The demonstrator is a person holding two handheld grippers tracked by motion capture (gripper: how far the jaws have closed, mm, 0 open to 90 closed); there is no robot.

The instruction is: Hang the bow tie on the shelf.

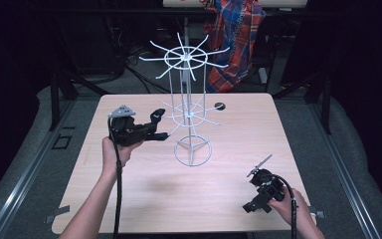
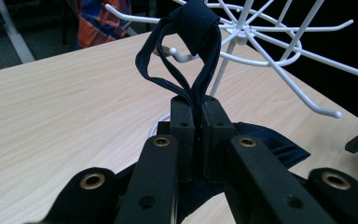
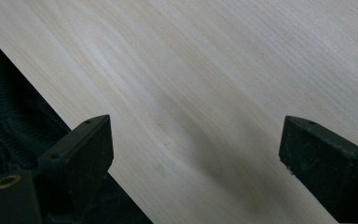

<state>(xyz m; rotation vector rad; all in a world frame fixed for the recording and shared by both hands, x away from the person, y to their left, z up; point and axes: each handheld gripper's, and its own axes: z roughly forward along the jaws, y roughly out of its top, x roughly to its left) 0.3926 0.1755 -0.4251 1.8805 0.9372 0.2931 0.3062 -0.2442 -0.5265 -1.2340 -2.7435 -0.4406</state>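
Note:
A white wire rack (image 1: 185, 59) with two tiers of hooks stands on a ring base mid-table. My left gripper (image 1: 155, 132) is beside its lower tier, shut on a dark navy fabric strap (image 1: 157, 115). In the left gripper view the jaws (image 2: 196, 112) pinch the strap (image 2: 200, 28) low down. Its loop rises and hangs over the tip of a white hook (image 2: 179, 55) on the rack (image 2: 261, 42). More dark fabric (image 2: 272, 144) lies under the jaws. My right gripper (image 1: 256, 200) rests near the table's front right corner, open and holding nothing (image 3: 196, 140).
The light wooden table (image 1: 144, 189) has a small dark hole (image 1: 220, 105) behind the rack. A plaid cloth (image 1: 236, 35) hangs behind the table. The right gripper view has the table's edge (image 3: 51, 100) with dark floor beyond it.

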